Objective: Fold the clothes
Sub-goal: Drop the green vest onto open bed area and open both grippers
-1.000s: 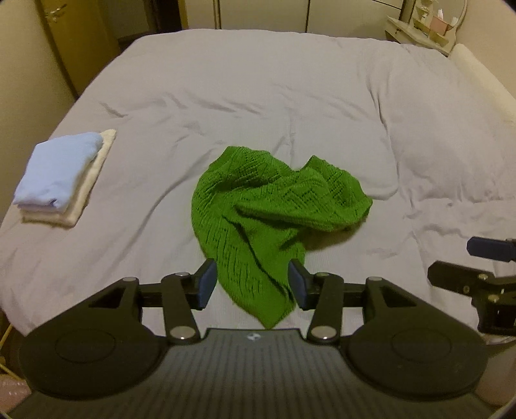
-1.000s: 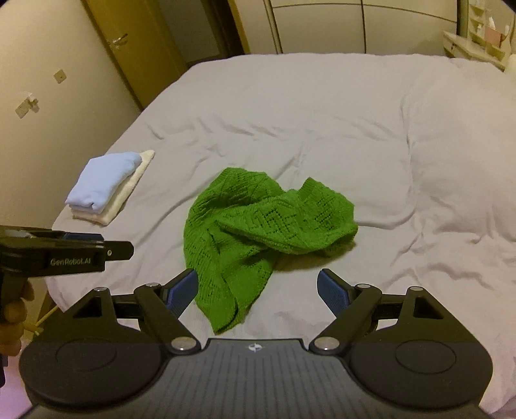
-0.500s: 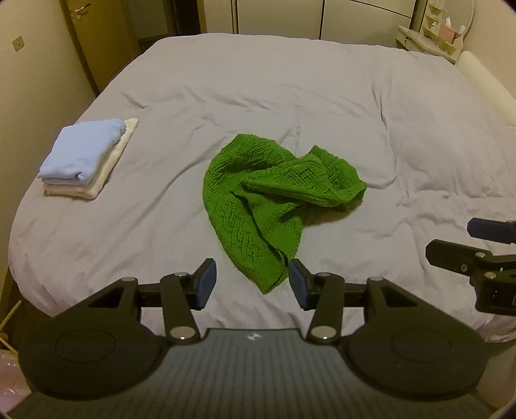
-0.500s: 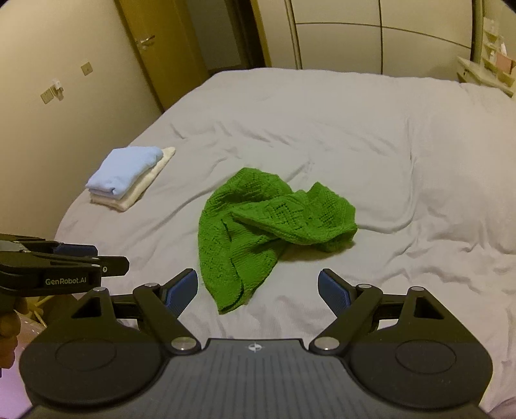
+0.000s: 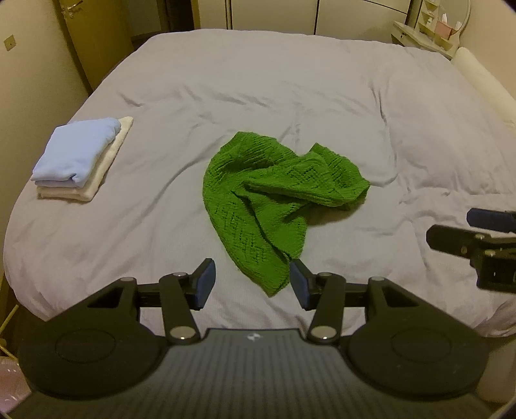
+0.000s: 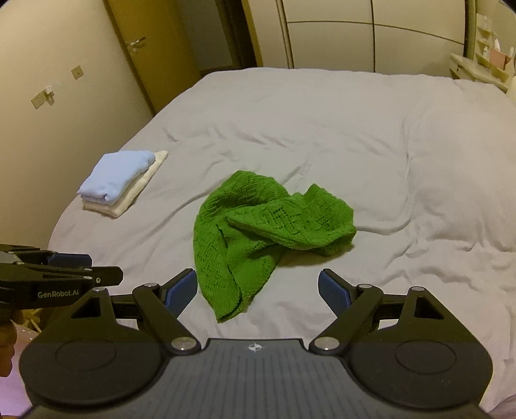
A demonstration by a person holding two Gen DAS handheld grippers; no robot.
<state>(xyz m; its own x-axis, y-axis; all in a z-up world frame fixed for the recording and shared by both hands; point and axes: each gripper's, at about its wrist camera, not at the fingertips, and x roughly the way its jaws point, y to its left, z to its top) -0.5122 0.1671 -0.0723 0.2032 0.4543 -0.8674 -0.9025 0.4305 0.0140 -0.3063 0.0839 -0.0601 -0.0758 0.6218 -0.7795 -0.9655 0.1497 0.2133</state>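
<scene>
Both of my grippers have drawn back from the bed over the last second, so the green knit garment (image 5: 277, 206) now sits farther out and more of the room shows around it. The bed (image 5: 290, 96) is covered in a wrinkled pale grey sheet and fills most of both views. A wooden door (image 6: 151, 48) stands off its far left corner, pale wardrobe panels (image 6: 371, 35) line the far wall, and a small shelf unit (image 5: 432, 29) sits at the far right. Near the bed's left edge lies a folded stack, a light blue piece (image 5: 77, 148) on top of a cream one (image 5: 96, 183).

The green garment lies crumpled near the middle of the bed, one narrow end trailing toward me. My left gripper (image 5: 250, 283) hangs with its jaws apart and empty, that trailing end lying on the bed just ahead of the gap. My right gripper (image 6: 258, 290) is spread wider, also empty, with the garment ahead and slightly left.
</scene>
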